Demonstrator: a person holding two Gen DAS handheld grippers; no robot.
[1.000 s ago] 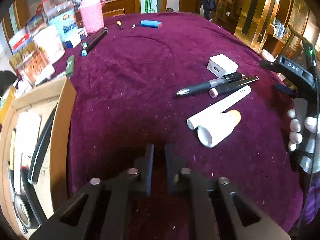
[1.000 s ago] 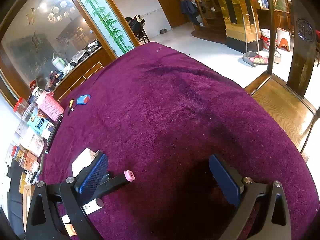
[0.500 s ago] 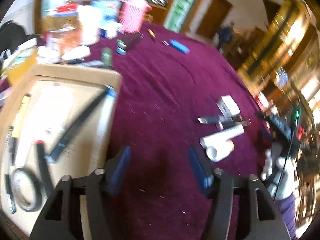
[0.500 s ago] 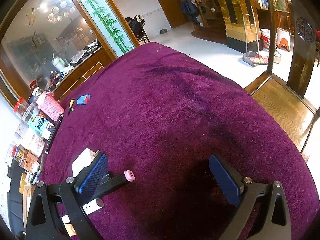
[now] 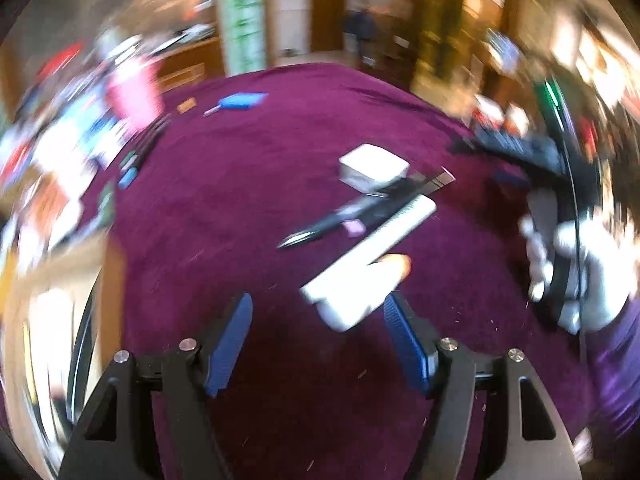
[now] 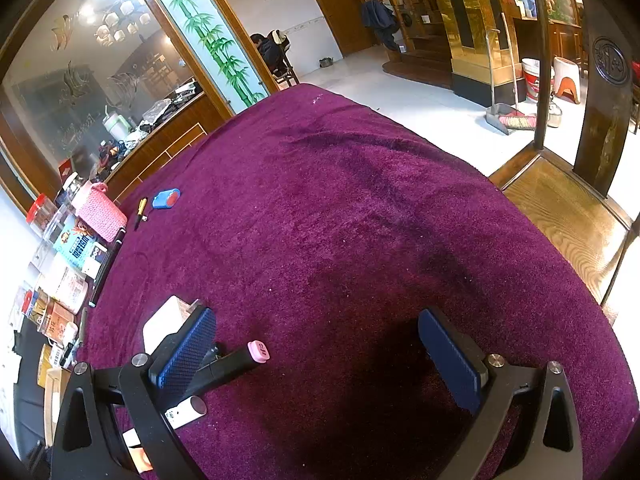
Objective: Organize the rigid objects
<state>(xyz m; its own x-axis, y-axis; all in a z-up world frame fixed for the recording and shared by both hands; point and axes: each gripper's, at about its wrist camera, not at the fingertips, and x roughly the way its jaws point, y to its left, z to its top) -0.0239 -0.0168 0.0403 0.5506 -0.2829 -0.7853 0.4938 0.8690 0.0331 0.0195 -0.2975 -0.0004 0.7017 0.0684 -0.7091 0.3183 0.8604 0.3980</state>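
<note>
The left wrist view is motion-blurred. My left gripper [image 5: 318, 316] is open and empty above the purple cloth, just short of a white tube with an orange end [image 5: 356, 292]. Beyond it lie a long white marker [image 5: 394, 226], a dark pen [image 5: 320, 228], a black marker with a pink cap [image 5: 400, 196] and a white charger block [image 5: 374, 166]. My right gripper [image 6: 316, 344] is open and empty; the pink-capped marker [image 6: 240, 360], the white marker end [image 6: 186, 410] and the charger [image 6: 164, 326] lie by its left finger.
A cardboard box [image 5: 60, 300] with items stands at the left. A blue case [image 5: 240, 101] [image 6: 166, 199], a pink holder [image 6: 100, 212] and packets line the far left. The cloth's edge drops to the floor at right [image 6: 520, 216].
My left gripper has opened and swung from the cardboard box back to the right, toward the white tube. The right gripper has not moved.
</note>
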